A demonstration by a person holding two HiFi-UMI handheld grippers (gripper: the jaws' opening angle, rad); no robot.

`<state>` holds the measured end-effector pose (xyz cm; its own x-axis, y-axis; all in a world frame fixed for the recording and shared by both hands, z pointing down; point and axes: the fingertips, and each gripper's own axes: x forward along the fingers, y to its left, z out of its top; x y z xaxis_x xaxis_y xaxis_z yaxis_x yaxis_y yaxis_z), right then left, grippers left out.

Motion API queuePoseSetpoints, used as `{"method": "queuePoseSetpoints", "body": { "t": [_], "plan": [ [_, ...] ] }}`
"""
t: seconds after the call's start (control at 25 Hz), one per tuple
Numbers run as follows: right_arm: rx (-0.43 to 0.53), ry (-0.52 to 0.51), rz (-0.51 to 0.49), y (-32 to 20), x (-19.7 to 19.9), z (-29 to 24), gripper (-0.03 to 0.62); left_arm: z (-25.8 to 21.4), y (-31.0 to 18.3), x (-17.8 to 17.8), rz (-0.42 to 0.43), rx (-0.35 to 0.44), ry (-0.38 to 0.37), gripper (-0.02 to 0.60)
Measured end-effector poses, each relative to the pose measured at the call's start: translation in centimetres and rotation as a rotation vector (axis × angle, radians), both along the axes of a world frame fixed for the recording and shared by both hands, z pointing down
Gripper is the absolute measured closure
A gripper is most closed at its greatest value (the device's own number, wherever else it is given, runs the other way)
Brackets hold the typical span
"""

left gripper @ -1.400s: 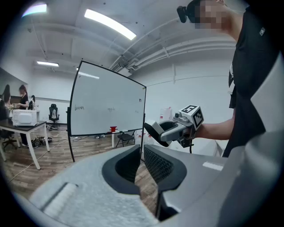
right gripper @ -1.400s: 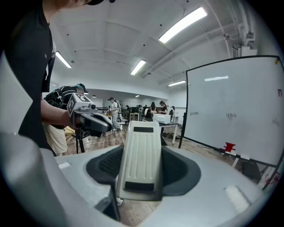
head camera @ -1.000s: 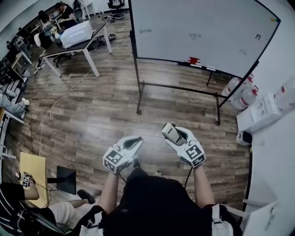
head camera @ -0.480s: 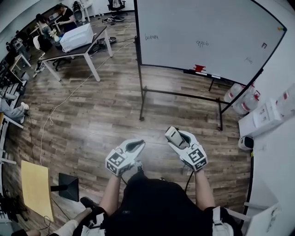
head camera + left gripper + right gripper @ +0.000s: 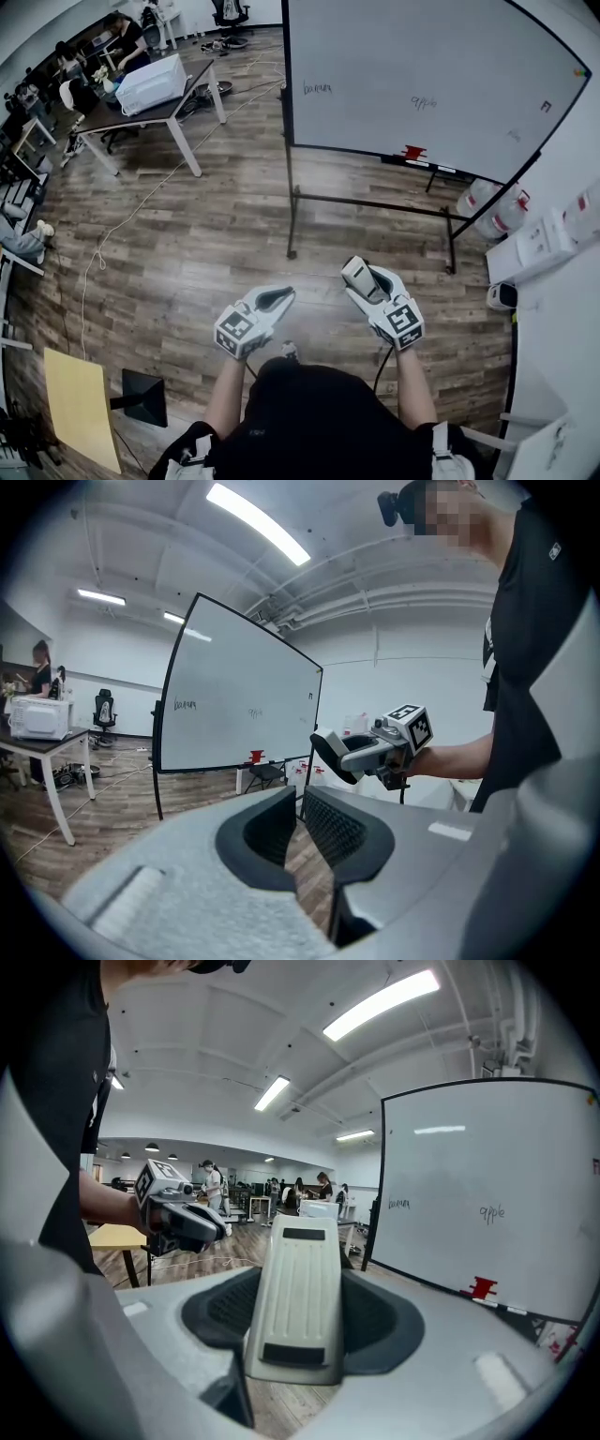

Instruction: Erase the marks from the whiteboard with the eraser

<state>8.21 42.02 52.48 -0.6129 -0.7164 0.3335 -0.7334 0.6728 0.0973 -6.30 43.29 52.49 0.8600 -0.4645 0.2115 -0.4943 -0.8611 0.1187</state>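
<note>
where the eraser (image 5: 298,1279) sits: clamped between the jaws of the right gripper (image 5: 366,284), its end sticking out past the tips, in front of the person's chest and well apart from the whiteboard (image 5: 422,56).
left gripper (image 5: 298,819): jaws drawn almost together, a thin slit between them, nothing held.
whiteboard: on a black stand on the wood floor (image 5: 206,234), ahead of both grippers.
marks (image 5: 317,88): small scribbled words at upper left and middle, smaller ones near the right edge.
ledge: a red thing (image 5: 413,152) on the board's lower edge.
</note>
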Motion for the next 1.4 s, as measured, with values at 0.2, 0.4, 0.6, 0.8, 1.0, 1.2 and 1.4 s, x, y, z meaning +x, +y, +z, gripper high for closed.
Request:
{"method": "queuePoseSetpoints", "body": {
  "t": [0.2, 0.4, 0.6, 0.8, 1.0, 1.2, 1.4],
  "plan": [
    [-0.014, 0.026, 0.026, -2.9, -1.7, 0.6, 0.332, 0.4, -2.9, -1.9, 0.031, -0.011, 0.008, 0.548],
    [-0.004, 0.066, 0.059, -5.6, -3.3, 1.2, 0.332, 0.9, -5.5, -4.0, 0.056, -0.015, 0.003, 0.549],
    [0.0, 0.096, 0.07, -8.4, -3.6, 1.3, 0.332, 1.5, -7.7, -5.3, 0.053, -0.032, -0.01, 0.549],
    [-0.004, 0.101, 0.057, -11.7, -2.6, 1.5, 0.332, 1.7, -10.1, -4.9, 0.026, -0.045, -0.019, 0.549],
    [-0.004, 0.104, 0.014, -15.7, -0.4, 2.1, 0.332, 1.9, -13.6, -2.5, -0.008, -0.04, -0.028, 0.549],
    [0.005, 0.106, -0.008, -19.8, 2.8, 1.7, 0.332, 0.8, -17.3, 0.9, -0.029, -0.012, -0.027, 0.549],
    [0.018, 0.11, -0.03, -23.6, 6.0, 1.3, 0.332, 0.4, -20.8, 4.2, -0.06, -0.001, -0.034, 0.549]
  ]
}}
